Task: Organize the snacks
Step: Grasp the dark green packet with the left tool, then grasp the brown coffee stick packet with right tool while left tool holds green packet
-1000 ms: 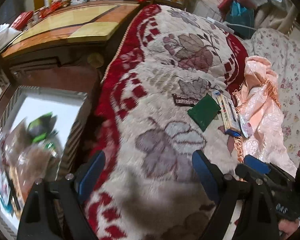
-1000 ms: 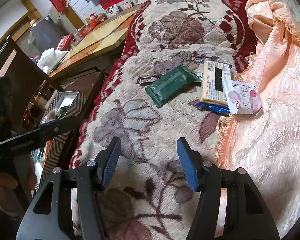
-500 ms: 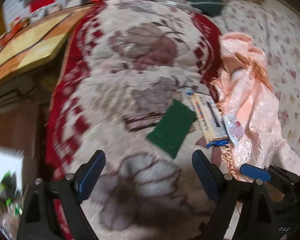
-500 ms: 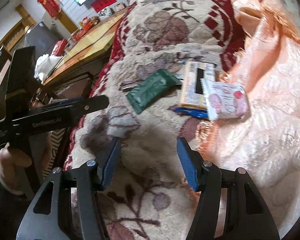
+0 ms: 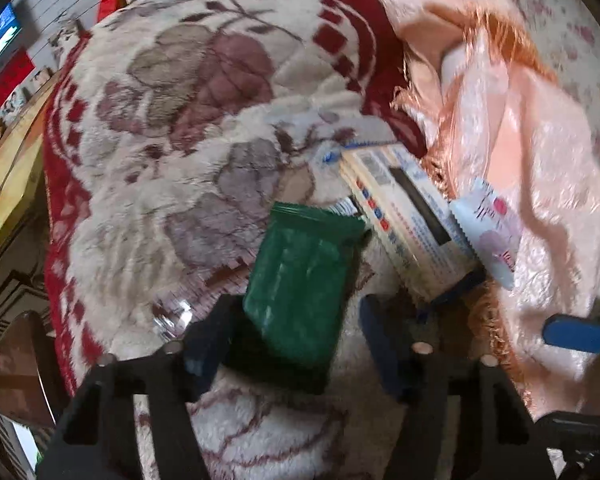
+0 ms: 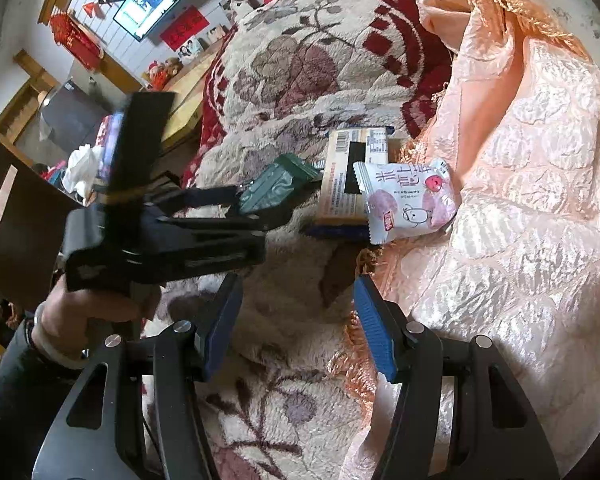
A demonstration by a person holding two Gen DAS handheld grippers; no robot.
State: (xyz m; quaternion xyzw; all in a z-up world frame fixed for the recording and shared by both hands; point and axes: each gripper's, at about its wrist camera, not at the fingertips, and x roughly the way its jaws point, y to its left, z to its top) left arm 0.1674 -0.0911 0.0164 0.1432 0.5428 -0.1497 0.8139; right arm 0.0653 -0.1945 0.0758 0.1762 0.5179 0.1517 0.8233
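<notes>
Your left gripper straddles the green packet on the blanket — jaws wide, not clamped; your right gripper hovers wide open near the white packet.

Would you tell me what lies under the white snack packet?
The white snack packet overlaps the beige box, which lies on a blue wrapper. Its right side rests on the pink quilt. Anything beneath is hidden.
</notes>
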